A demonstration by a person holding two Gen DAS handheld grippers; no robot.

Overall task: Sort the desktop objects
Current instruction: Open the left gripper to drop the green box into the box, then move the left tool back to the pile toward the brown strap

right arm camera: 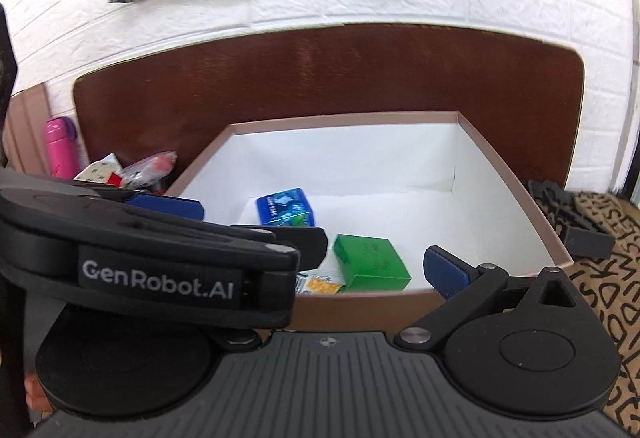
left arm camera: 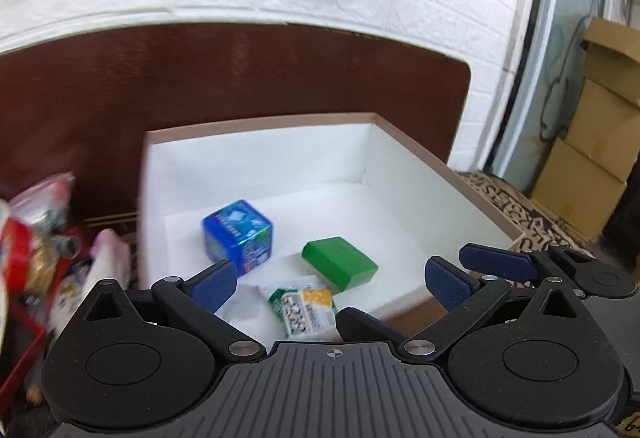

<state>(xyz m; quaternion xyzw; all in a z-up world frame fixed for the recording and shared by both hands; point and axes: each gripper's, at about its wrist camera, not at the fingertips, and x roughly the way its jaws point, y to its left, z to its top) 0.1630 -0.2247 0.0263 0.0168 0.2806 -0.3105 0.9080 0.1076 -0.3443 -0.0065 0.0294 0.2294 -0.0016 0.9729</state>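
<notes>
Left wrist view: left gripper (left arm camera: 328, 284) fingers apart, empty, over the white box (left arm camera: 440, 173) near edge, blue cube (left arm camera: 237, 232) inside ahead-left; right wrist view: right gripper (right arm camera: 320, 270) fingers spread, empty, green box (right arm camera: 372, 266) just ahead.

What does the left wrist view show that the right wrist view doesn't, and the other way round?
Only the left wrist view: stacked cardboard boxes at far right, and a red tray of packets at left. Only the right wrist view: a pink bottle against the wall and the "GenRobot.AI" label on the left gripper, which crosses the picture. Both: the white-lined box holding a blue cube, a green block and a sachet; the brown board; the open, empty right gripper.
</notes>
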